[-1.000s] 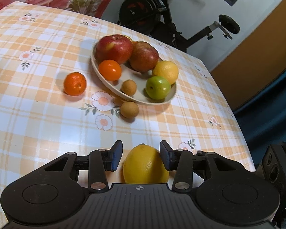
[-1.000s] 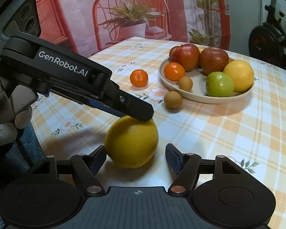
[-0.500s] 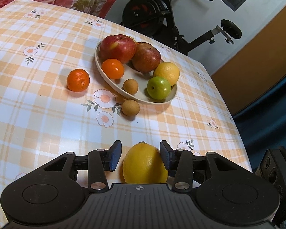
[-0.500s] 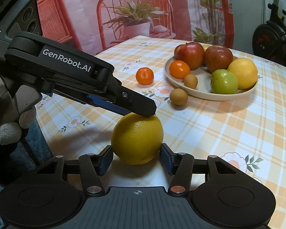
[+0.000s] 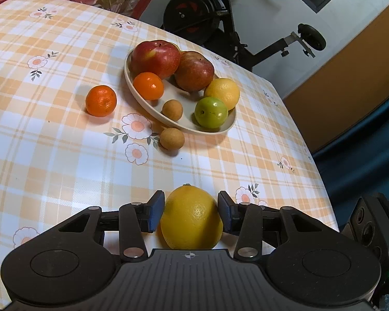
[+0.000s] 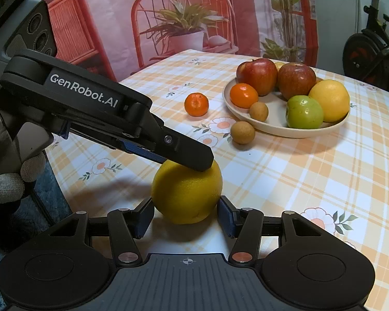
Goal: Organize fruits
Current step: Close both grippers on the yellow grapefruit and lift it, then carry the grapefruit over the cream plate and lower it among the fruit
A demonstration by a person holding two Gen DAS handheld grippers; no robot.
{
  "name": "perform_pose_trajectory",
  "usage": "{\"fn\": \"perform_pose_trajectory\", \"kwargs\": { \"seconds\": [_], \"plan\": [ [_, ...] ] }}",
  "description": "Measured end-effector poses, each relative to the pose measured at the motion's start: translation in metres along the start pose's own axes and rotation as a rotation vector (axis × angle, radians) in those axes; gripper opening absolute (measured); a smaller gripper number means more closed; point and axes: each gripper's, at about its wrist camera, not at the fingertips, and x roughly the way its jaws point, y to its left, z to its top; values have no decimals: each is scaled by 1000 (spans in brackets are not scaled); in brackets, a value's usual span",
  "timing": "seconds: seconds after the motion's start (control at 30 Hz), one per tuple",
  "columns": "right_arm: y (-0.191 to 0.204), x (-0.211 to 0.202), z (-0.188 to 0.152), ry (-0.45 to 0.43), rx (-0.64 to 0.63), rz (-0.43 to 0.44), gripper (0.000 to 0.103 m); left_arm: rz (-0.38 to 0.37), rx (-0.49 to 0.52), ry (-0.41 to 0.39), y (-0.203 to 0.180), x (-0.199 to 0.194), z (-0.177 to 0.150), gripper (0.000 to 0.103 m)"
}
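your right gripper [image 6: 185,215] has closed on the lemon [image 6: 186,194] since a second ago; your left gripper [image 5: 190,213] still clamps it too, on the table [image 5: 64,155] near the plate [image 5: 142,96].

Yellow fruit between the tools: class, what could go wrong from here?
1. The left tool and right tool both grip the yellow fruit, the right's jaws having just closed on it; uneven pulls could drop it off the nearby table edge.
2. The plate is crowded; adding it may dislodge the green fruit.
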Motion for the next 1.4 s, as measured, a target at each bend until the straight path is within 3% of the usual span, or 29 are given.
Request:
{"fn": "perform_pose_trajectory", "kwargs": {
  "seconds": [0.27, 0.73, 1.03, 1.4],
  "plan": [
    [-1, -3, 7, -24, -11, -18, 50, -3, 29, -33, -5, -3, 8, 47],
    [-31, 3, 78, -104, -81, -81, 50, -26, 55, -134, -19, 3, 78, 47],
    [-58, 33, 111, -60, -107, -114, 50, -30, 22, -132, -13, 26, 108, 47],
    [-69, 61, 122, -4, -127, -131, 50, -26, -32, -101, 3, 46, 127, 43]
  ]
}}
